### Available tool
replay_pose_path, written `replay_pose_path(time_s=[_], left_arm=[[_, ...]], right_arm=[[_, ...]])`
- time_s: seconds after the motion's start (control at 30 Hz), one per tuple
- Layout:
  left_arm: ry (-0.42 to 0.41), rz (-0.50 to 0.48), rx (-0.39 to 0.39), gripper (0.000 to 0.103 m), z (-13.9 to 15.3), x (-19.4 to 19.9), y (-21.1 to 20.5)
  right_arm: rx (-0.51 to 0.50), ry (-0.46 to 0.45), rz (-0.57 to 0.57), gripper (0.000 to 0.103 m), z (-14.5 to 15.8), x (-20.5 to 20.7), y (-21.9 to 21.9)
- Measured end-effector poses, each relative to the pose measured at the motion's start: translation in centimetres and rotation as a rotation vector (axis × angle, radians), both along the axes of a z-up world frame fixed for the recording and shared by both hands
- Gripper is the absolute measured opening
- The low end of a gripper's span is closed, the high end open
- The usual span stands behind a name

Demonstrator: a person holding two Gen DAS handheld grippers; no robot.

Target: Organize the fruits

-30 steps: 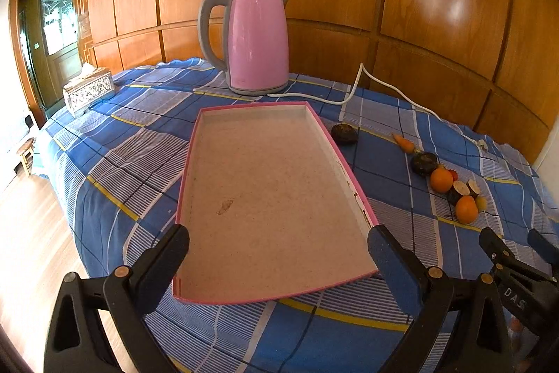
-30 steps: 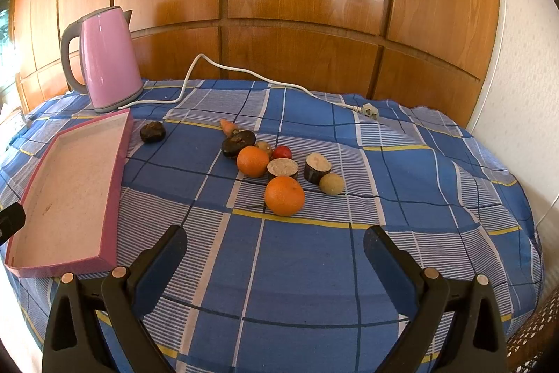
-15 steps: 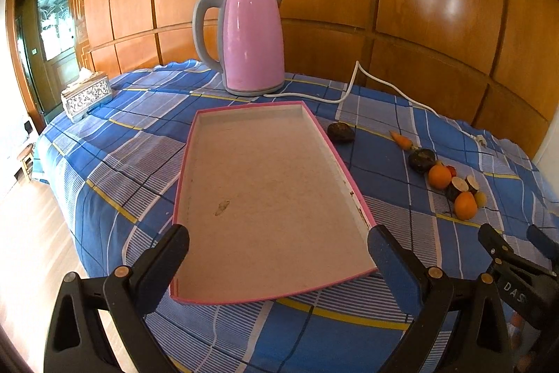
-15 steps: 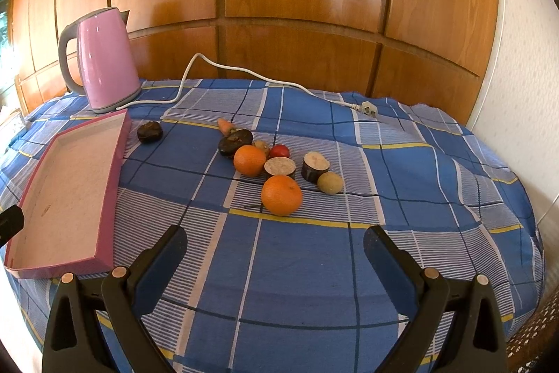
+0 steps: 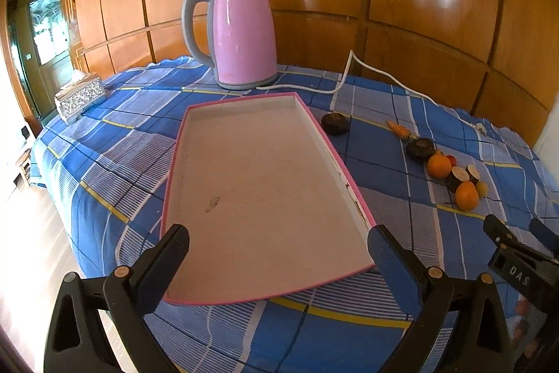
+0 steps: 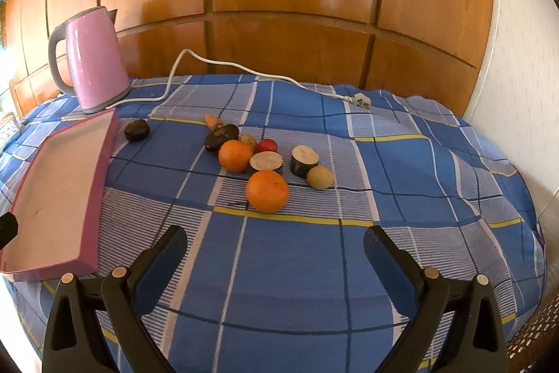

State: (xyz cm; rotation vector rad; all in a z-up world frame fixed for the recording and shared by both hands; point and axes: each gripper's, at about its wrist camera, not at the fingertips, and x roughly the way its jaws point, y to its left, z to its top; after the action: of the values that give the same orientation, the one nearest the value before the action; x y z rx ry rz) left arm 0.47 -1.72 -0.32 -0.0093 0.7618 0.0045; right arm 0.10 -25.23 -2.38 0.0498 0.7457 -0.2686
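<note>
A pink-rimmed tray (image 5: 344, 170) lies on the blue plaid cloth; it also shows in the right wrist view (image 6: 101, 159). My left gripper (image 5: 279, 250) is open and empty over the tray's near end. My right gripper (image 6: 276, 250) is open and empty, short of a cluster of fruit: a near orange (image 6: 267, 191), a second orange (image 6: 234, 155), two cut dark pieces (image 6: 266, 162), a small tan fruit (image 6: 319, 177), a red one (image 6: 267, 145), a dark fruit (image 6: 220, 137) and a carrot piece (image 6: 210, 120). A lone dark fruit (image 6: 137, 130) lies beside the tray.
A pink kettle (image 5: 241, 34) stands behind the tray, its white cord (image 6: 244, 72) running along the back to a plug (image 6: 361, 100). A tissue box (image 5: 80, 97) sits at the far left. The table edge drops off at left and right.
Both grippers have shifted slightly; the left view has swung a little to the right and the right gripper has edged nearer the fruit. Both stay open and empty.
</note>
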Motion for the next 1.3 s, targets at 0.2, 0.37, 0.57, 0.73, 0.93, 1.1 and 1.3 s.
replay_pose_path(time_s=[0.2, 0.37, 0.57, 0.73, 0.93, 1.1, 1.3], left_arm=[[0.01, -0.045, -0.026, 0.103, -0.2, 0.4, -0.5], [0.014, -0.102, -0.098, 0.103, -0.1, 0.4, -0.5], [0.038, -0.114, -0.136, 0.103, -0.3, 1.0, -0.3], [0.071, -0.14, -0.128, 0.103, -0.6, 1.9, -0.9], [0.081, -0.195, -0.117, 0.103, 0.0, 3.2, -2.4], [0.077, -0.25, -0.104, 0.103, 0.8, 4.1, -4.2], [0.089, -0.299, -0.086, 0.103, 0.9, 4.8, -6.1]], right_arm=[[0.011, 0.015, -0.043, 0.102, -0.4, 0.3, -1.7], [0.019, 0.033, -0.067, 0.102, -0.8, 0.6, -2.9], [0.045, 0.049, -0.088, 0.101, -1.2, 1.2, -4.5], [0.063, 0.054, -0.077, 0.097, -1.6, 1.4, -5.0], [0.076, 0.061, -0.069, 0.097, -2.0, 1.6, -5.4], [0.085, 0.054, -0.084, 0.097, -1.9, 1.3, -6.4], [0.109, 0.063, -0.095, 0.097, -2.3, 1.1, -7.1]])
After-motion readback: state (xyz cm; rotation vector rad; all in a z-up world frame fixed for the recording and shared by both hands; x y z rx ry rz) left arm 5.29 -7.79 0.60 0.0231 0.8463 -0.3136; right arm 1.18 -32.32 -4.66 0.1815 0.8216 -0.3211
